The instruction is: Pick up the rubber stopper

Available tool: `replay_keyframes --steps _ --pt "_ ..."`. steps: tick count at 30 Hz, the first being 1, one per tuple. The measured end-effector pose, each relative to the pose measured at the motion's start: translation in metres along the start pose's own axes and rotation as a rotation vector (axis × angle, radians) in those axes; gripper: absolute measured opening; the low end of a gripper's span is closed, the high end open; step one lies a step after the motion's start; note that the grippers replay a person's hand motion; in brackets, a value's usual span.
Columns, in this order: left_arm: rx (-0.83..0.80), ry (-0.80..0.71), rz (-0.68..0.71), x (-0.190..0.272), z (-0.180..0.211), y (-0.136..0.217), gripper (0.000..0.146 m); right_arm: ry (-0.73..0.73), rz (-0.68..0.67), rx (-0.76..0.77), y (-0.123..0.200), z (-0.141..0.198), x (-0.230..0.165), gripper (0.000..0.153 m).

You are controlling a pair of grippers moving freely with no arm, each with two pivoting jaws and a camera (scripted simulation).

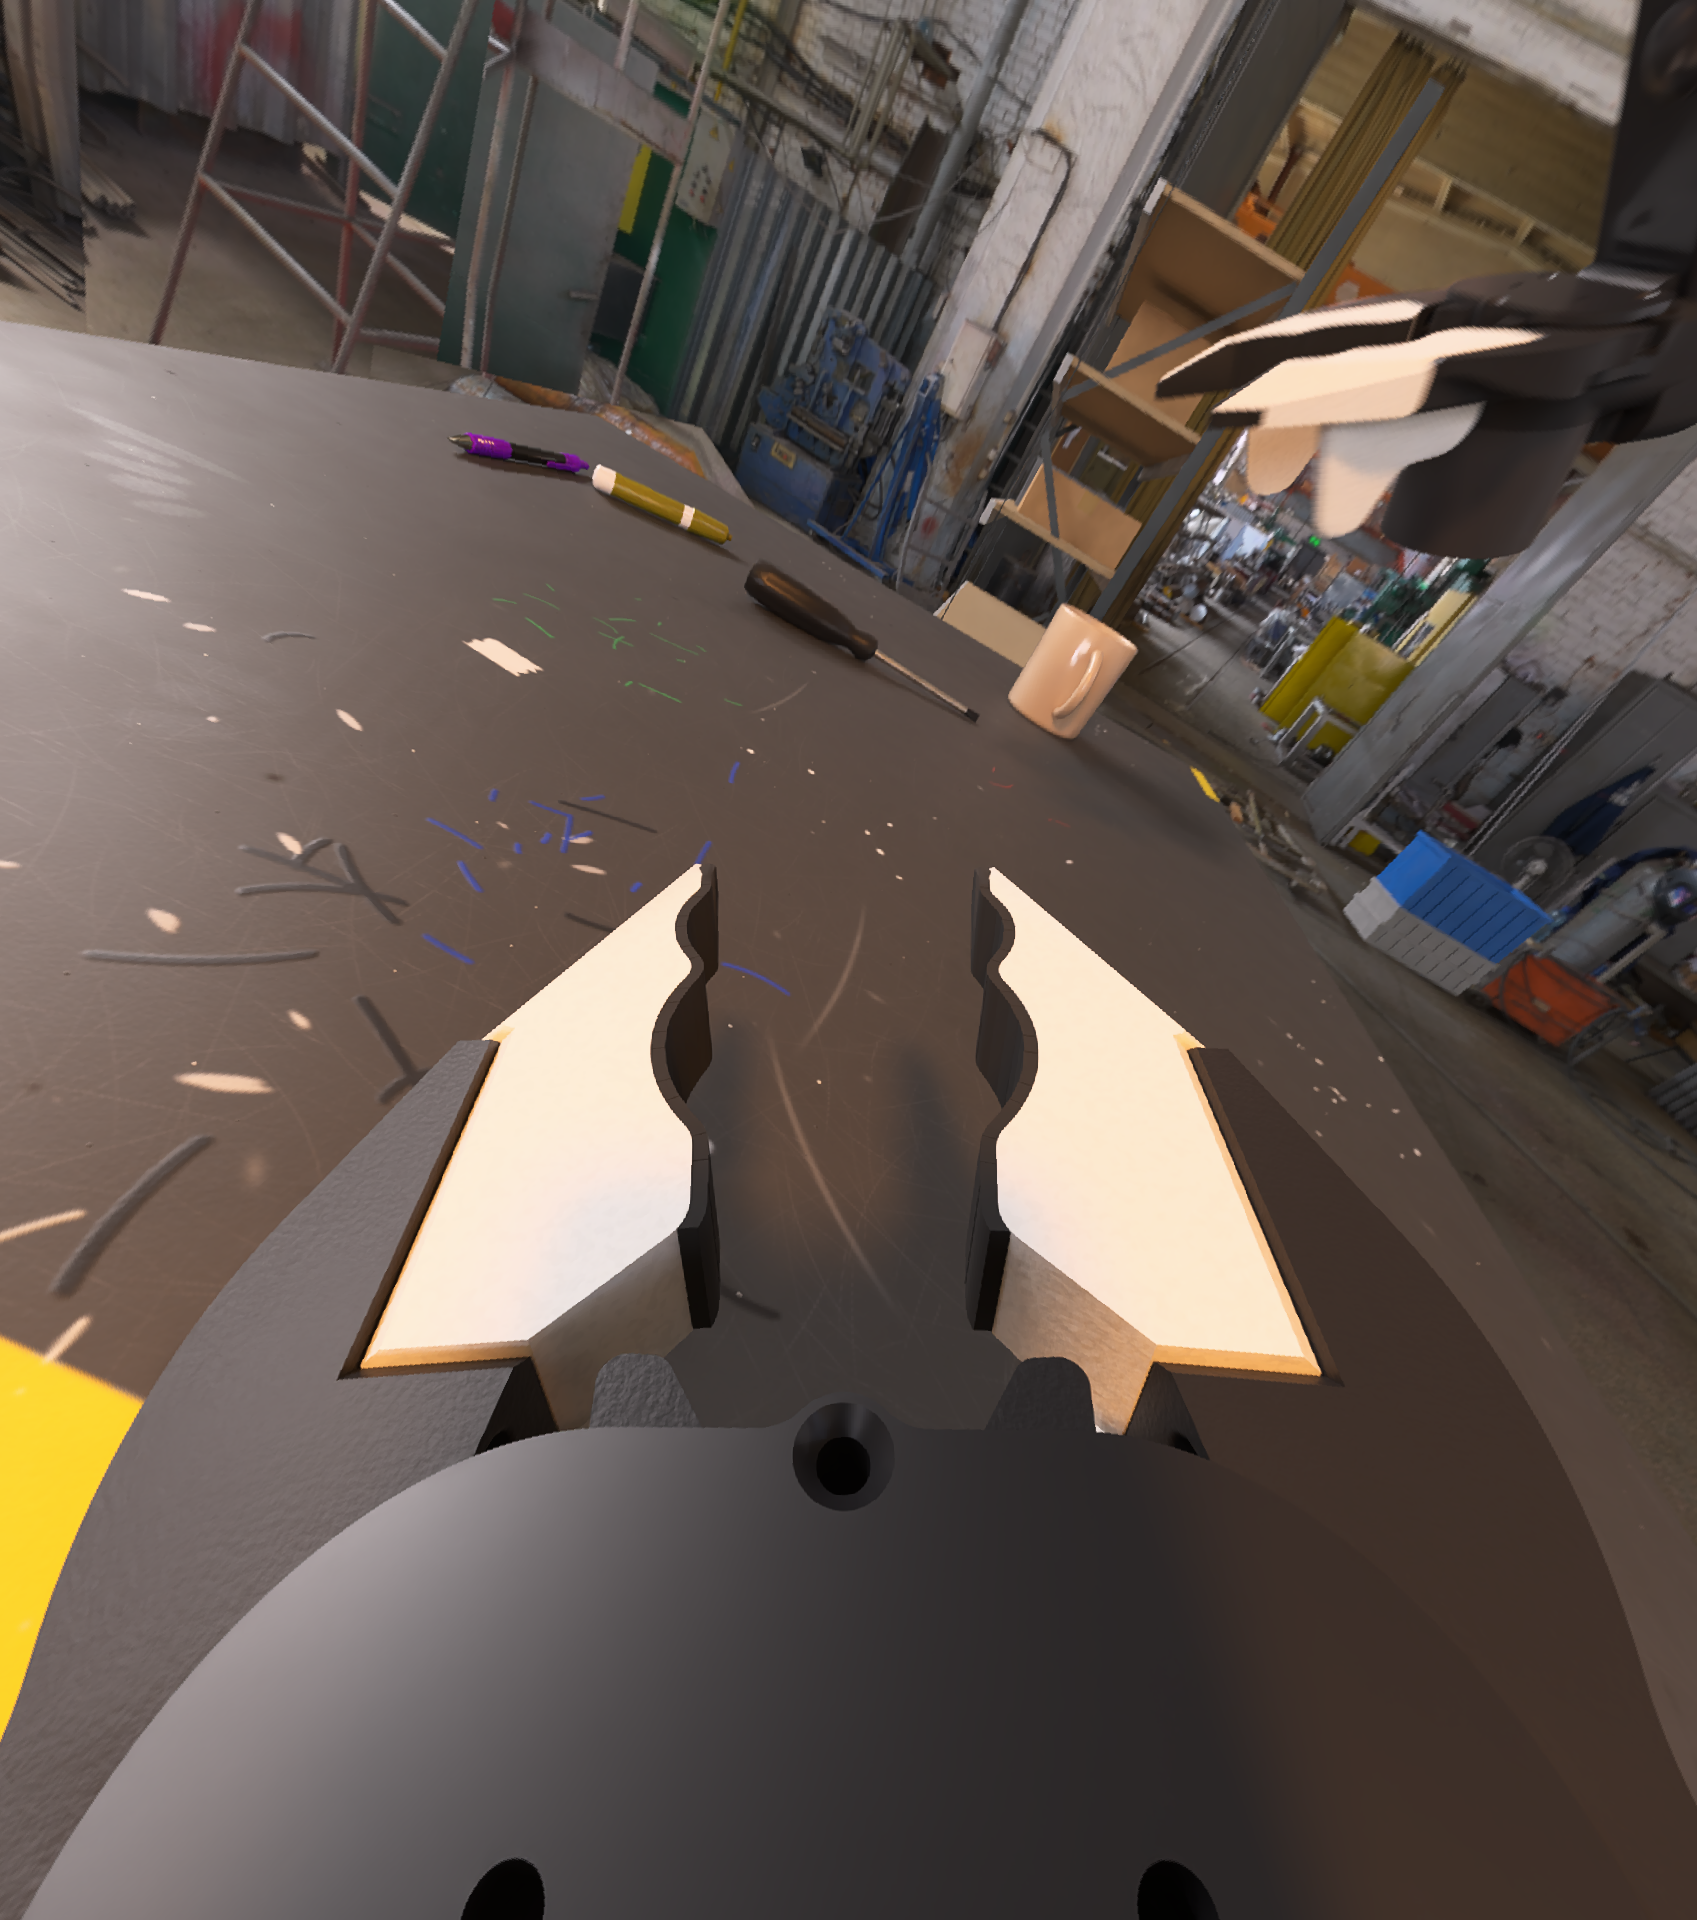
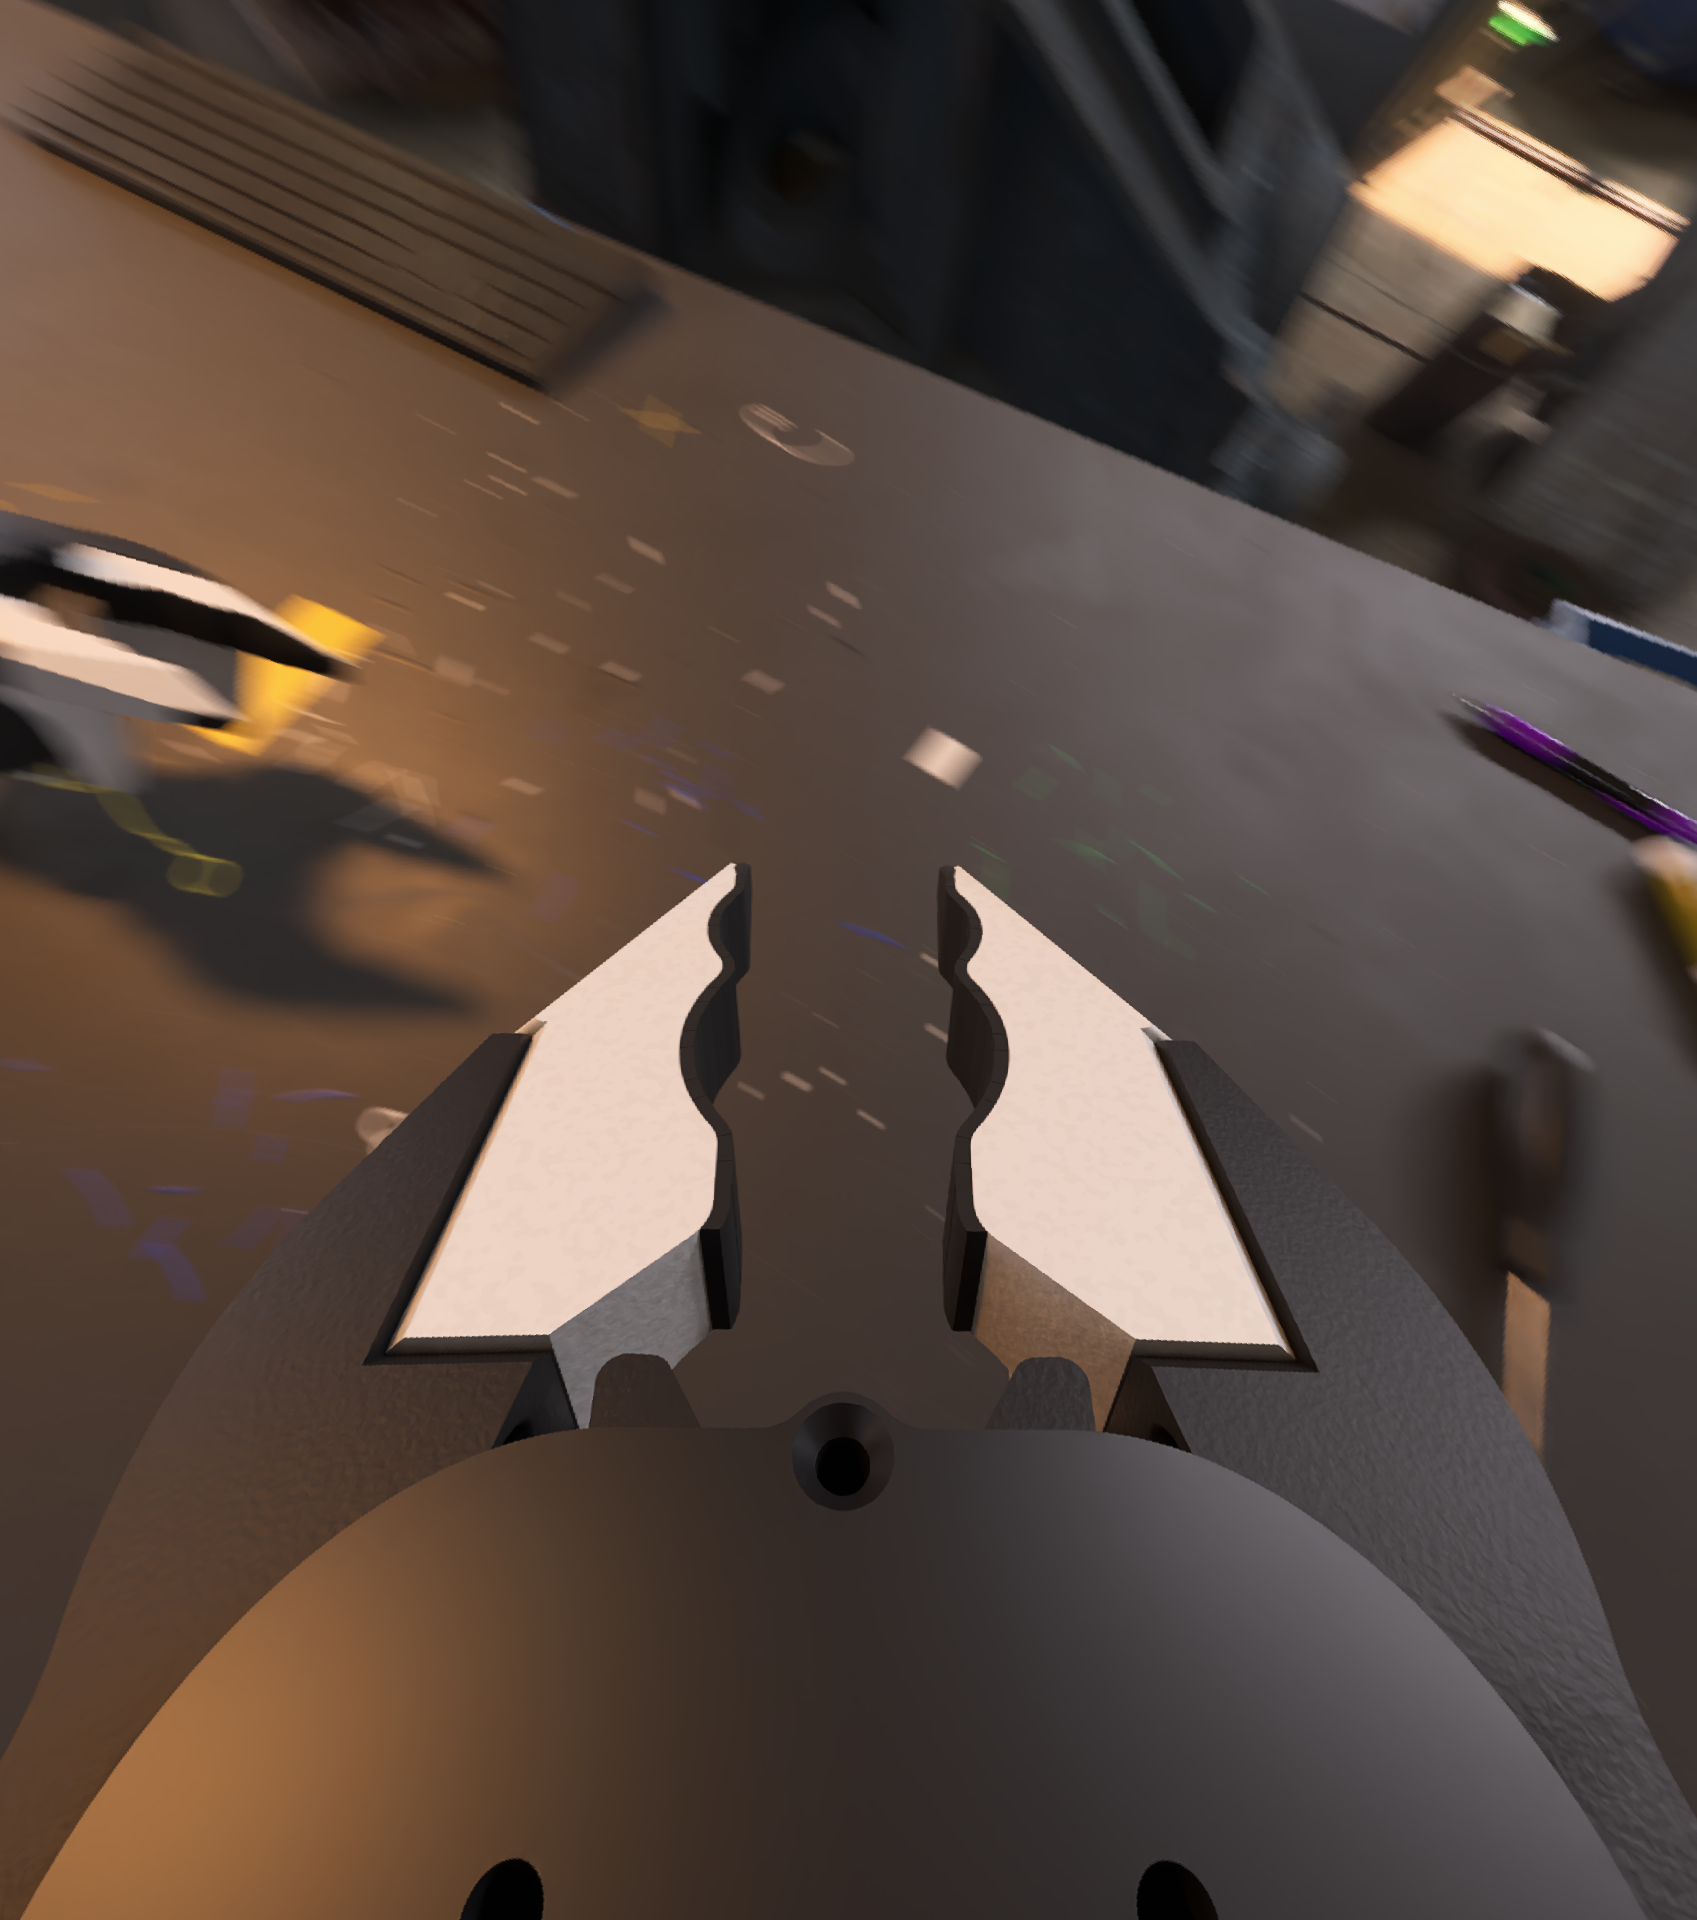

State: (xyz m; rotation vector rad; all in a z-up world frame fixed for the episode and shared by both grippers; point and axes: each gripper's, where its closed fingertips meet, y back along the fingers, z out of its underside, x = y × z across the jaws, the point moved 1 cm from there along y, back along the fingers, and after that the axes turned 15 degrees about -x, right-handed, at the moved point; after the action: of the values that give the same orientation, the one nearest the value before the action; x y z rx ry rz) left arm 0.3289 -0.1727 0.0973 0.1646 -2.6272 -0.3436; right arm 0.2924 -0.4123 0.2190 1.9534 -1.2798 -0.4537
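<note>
While both your left tongs (image 1: 844,883) and right tongs (image 2: 844,883) hang apart and empty over the counter (image 1: 200,540), nothing is grasped yet; I cannot find the rubber stopper, perhaps lost in the blurred right view.

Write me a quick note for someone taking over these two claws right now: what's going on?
Left gripper: open, empty, low over the dark table.
Right gripper: open, empty, in the air; its view is blurred.
Purple pen, olive marker, black-handled screwdriver, beige mug: near the table's far edge.
Rubber stopper: I cannot pick it out.
Done: nothing gripped. Left: find it, grip, lift.
</note>
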Motion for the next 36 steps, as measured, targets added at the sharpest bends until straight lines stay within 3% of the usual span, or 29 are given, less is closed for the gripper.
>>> replay_keyframes --steps 3,6,10,14,17,21,23,25,27,30,36 --pt "-0.027 -0.026 -0.022 0.001 0.002 -0.003 0.051 0.037 -0.237 0.075 -0.023 -0.022 -0.073 0.049" --pt "-0.074 -0.072 -0.070 0.004 0.007 -0.007 0.055 0.060 -0.354 0.016 -0.088 -0.019 -0.125 0.054" --pt "-0.166 -0.210 -0.196 0.013 0.016 -0.013 0.062 0.059 -0.283 0.020 -0.181 -0.014 -0.146 0.053" --pt "-0.189 -0.244 -0.335 0.042 0.015 0.008 0.064 0.056 -0.233 0.074 -0.223 -0.021 -0.148 0.050" --pt "-0.157 -0.313 -0.510 0.073 -0.006 0.070 0.062 0.083 -0.224 0.020 -0.234 -0.018 -0.152 0.050" --pt "-0.146 -0.330 -0.765 0.068 -0.038 0.198 0.057 0.131 -0.206 0.033 -0.231 -0.015 -0.156 0.048" --pt "-0.227 -0.228 -0.943 0.028 -0.034 0.262 0.061 0.132 -0.217 0.031 -0.230 -0.014 -0.157 0.048" --pt "-0.348 -0.015 -0.991 -0.019 -0.008 0.303 0.062 0.119 -0.242 0.028 -0.230 -0.014 -0.157 0.048" --pt "-0.447 0.193 -0.978 -0.059 0.027 0.322 0.061 0.092 -0.272 0.023 -0.230 -0.014 -0.156 0.048" --pt "-0.549 0.384 -0.991 -0.101 0.072 0.329 0.058 0.053 -0.309 0.024 -0.230 -0.014 -0.154 0.048" --pt "-0.751 0.520 -1.045 -0.137 0.118 0.326 0.058 0.043 -0.325 0.042 -0.225 -0.013 -0.156 0.048"
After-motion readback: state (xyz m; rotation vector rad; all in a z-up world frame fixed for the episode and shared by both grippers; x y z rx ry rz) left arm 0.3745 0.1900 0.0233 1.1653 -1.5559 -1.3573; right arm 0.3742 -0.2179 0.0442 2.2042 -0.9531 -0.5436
